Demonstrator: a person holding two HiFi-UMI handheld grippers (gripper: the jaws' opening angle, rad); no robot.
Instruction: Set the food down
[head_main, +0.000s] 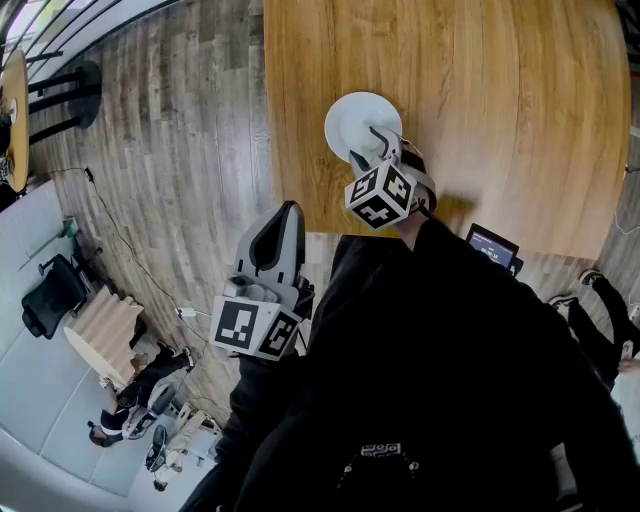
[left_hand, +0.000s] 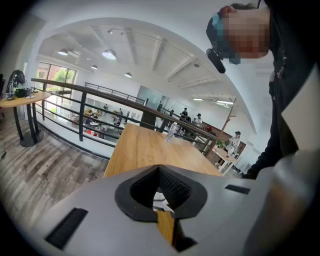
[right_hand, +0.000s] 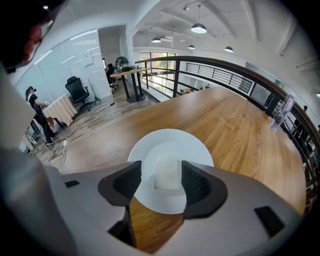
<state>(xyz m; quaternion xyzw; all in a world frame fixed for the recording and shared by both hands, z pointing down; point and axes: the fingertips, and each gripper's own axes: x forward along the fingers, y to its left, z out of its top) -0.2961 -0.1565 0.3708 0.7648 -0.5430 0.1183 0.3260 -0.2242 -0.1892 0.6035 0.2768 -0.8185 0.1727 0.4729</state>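
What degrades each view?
Head view: fisheye bows the edges of the light wooden table; dark clothing fills the lower frame. Right gripper view: pale white food block blends into the round white plate, soft and low-contrast. Left gripper view: black vignette corners, bright window glares.

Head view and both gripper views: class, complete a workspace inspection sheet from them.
Surface: wooden table.
Job's things: pale food piece lying on white plate.
Clutter: clear bottle at the table's far end.
Grippers: right gripper open, jaws either side of the food piece; left gripper shut, empty, held over the floor.
Cables: floor cable beside the table.
Surroundings: plank floor, railing, people beyond.
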